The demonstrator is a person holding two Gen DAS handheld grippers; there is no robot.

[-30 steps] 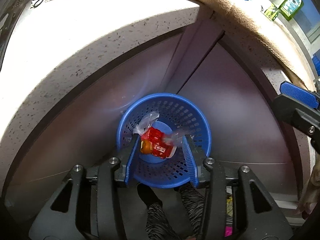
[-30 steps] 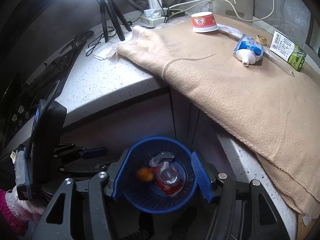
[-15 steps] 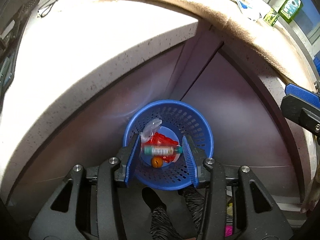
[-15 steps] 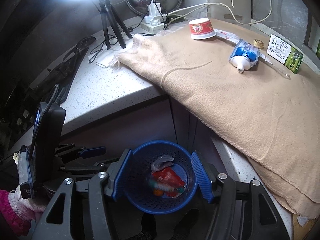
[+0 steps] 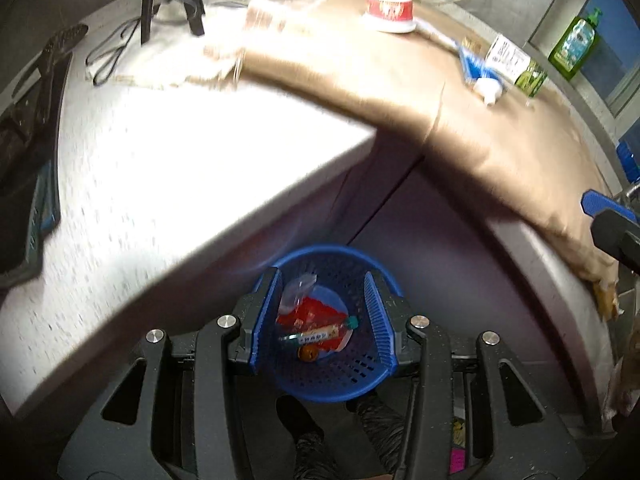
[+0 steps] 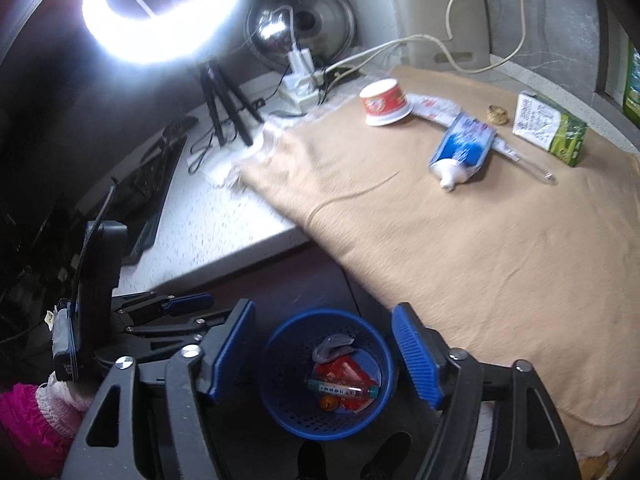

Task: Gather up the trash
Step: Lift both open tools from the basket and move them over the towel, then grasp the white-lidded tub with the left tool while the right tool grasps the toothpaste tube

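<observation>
Trash already lies in the round blue perforated plastic basket (image 6: pixel 329 372) on the floor below the counter corner: a red wrapper (image 6: pixel 340 370), a thin labelled tube w/ green cap (image 6: pixel 344 390), a small orange ball (image 6: pixel 327 403) and a crumpled clear film (image 6: pixel 332 346). Both claws hang above it, well apart from the rim. The left gripper (image 5: pixel 321 320) is open about half way and holds nothing; the right gripper (image 6: pixel 324 354) is open wide, also empty.

Judgement: a drop is just done, so the step in hand is going back for the next piece. Still on the tan cloth (image 6: pixel 460 240) over the white speckled countertop (image 6: pixel 212 228): an upside-down red-and-white paper cup (image 6: pixel 385 103), a blue-and-white squeezed tube (image 6: pixel 462 150), a green-white drink carton (image 6: pixel 550 128), a small gold cap (image 6: pixel 497 115) and a clear straw (image 6: pixel 524 162).

Next move needs a lift up and forward over the counter edge, approx. toward the blue tube, which is nearest.

Room: the cloth hangs over the edge and could snag a finger. Left side is crowded by a black tripod (image 6: pixel 224 104) w/ ring light (image 6: pixel 160 8) and cables; right side is more open.
</observation>
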